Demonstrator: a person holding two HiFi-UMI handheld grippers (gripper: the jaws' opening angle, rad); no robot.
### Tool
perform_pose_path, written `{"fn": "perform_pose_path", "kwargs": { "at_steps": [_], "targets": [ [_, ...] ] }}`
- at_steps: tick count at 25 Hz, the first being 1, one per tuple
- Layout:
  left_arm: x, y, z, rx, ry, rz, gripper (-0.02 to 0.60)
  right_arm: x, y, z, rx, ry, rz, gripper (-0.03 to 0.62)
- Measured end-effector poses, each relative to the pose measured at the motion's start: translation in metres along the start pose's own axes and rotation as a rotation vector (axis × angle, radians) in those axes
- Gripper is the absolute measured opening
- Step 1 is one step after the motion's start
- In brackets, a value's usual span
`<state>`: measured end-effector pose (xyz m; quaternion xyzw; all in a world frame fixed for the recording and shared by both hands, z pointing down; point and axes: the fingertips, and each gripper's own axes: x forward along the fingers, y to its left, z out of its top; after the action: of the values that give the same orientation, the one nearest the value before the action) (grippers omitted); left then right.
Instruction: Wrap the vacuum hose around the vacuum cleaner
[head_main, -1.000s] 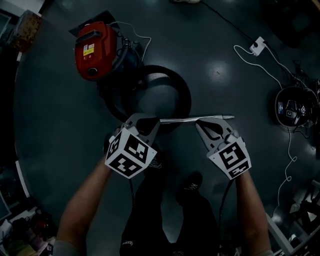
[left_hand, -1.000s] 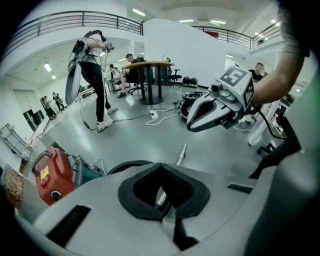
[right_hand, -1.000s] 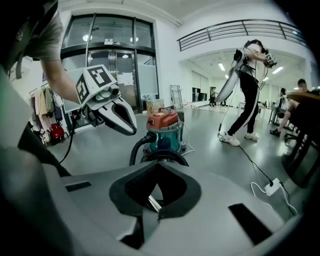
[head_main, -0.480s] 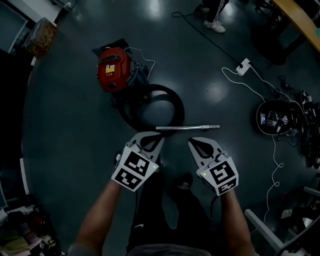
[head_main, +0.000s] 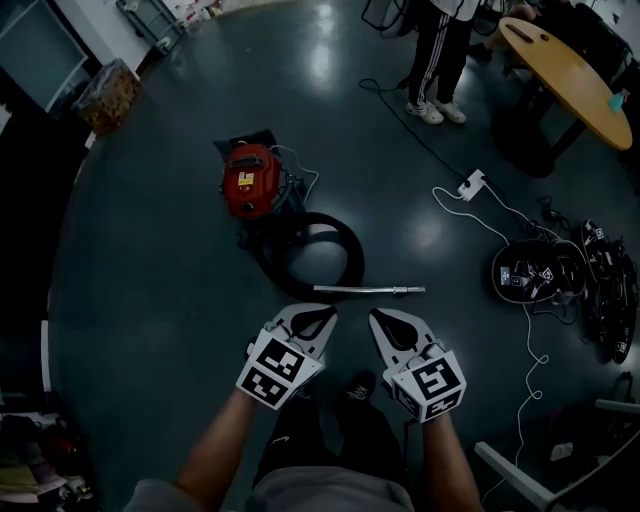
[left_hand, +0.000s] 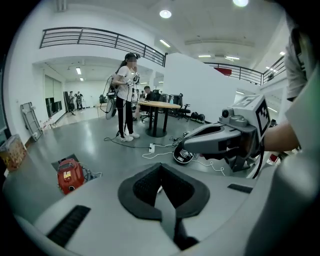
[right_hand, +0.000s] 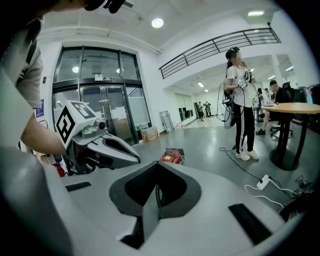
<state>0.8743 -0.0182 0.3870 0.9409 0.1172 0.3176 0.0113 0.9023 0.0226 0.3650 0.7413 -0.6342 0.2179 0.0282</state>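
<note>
The red vacuum cleaner (head_main: 250, 180) stands on the dark floor, with its black hose (head_main: 350, 260) looped in a ring beside it and a metal wand (head_main: 370, 290) lying straight on the floor below the loop. Both grippers are held up high over the floor, side by side, short of the wand. My left gripper (head_main: 322, 318) is shut and empty; my right gripper (head_main: 385, 322) is shut and empty too. The vacuum cleaner (left_hand: 70, 175) shows small and far in the left gripper view, and the red vacuum cleaner (right_hand: 172, 156) past the jaws in the right gripper view.
A white power strip (head_main: 470, 185) with its cable lies right of the hose. A round black device (head_main: 525, 270) and tangled cables lie at the right. A person (head_main: 435, 60) stands by an oval wooden table (head_main: 565, 70). A box (head_main: 108, 95) stands at top left.
Both grippers have risen well above the floor and away from the wand, which stays on the floor. The view has widened as the head rose; the vacuum cleaner looks smaller and farther.
</note>
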Motion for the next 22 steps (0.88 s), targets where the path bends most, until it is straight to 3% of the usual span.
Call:
{"fn": "perform_pose_path", "kwargs": {
  "at_steps": [4, 15, 22],
  "targets": [
    [-0.039, -0.011, 0.017, 0.036, -0.028, 0.001, 0.008, -0.014, 0.031, 0.032, 0.015, -0.034, 0.006, 0.005],
    [-0.152, 0.003, 0.067, 0.046, -0.219, -0.024, 0.008, -0.02, 0.121, 0.111, 0.012, -0.148, -0.091, 0.005],
    [-0.205, 0.015, 0.091, 0.054, -0.309, -0.029, 0.008, -0.021, 0.169, 0.152, -0.043, -0.225, -0.144, 0.005]
  ]
}}
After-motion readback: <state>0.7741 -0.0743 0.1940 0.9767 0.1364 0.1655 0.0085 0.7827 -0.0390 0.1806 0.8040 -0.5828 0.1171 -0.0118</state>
